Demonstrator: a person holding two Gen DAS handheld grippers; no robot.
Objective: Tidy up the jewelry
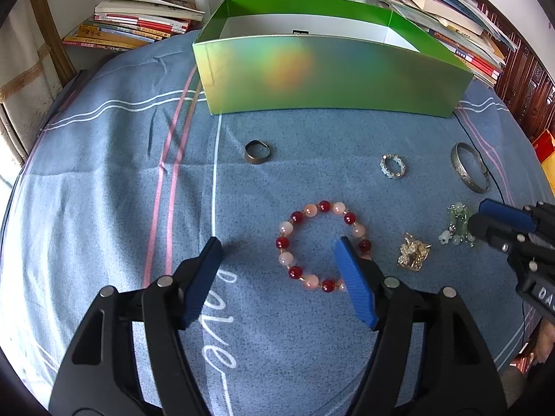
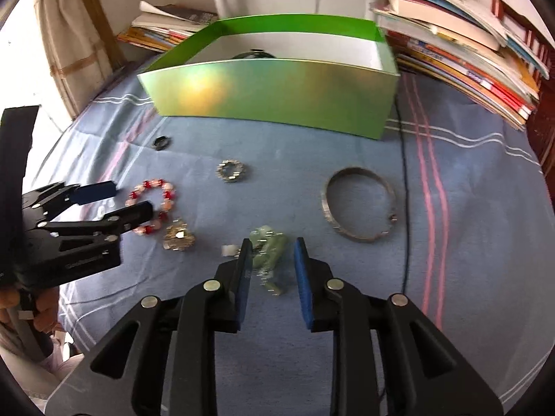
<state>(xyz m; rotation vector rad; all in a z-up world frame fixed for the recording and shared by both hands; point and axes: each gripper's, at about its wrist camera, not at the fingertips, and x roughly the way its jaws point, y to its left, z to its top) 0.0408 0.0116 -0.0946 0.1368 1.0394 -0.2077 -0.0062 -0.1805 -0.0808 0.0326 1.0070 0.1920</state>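
Left gripper (image 1: 277, 246): jaws spread wide, straddling the left half of the red-and-pink bead bracelet (image 1: 322, 246), lower centre of the left wrist view, lying on the blue bedsheet (image 1: 104, 173). Right gripper (image 2: 272, 248): jaws spread, pale green jade piece (image 2: 269, 253) between them, contact not discernible. Green box (image 1: 326, 72) stands upper centre. Silver bangle (image 2: 359, 204), gold brooch (image 1: 412, 251) and two rings lie loose.

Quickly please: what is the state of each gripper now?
Left gripper: open, holding nothing, around the beaded bracelet.
Right gripper: open, holding nothing, astride the green jewelry.
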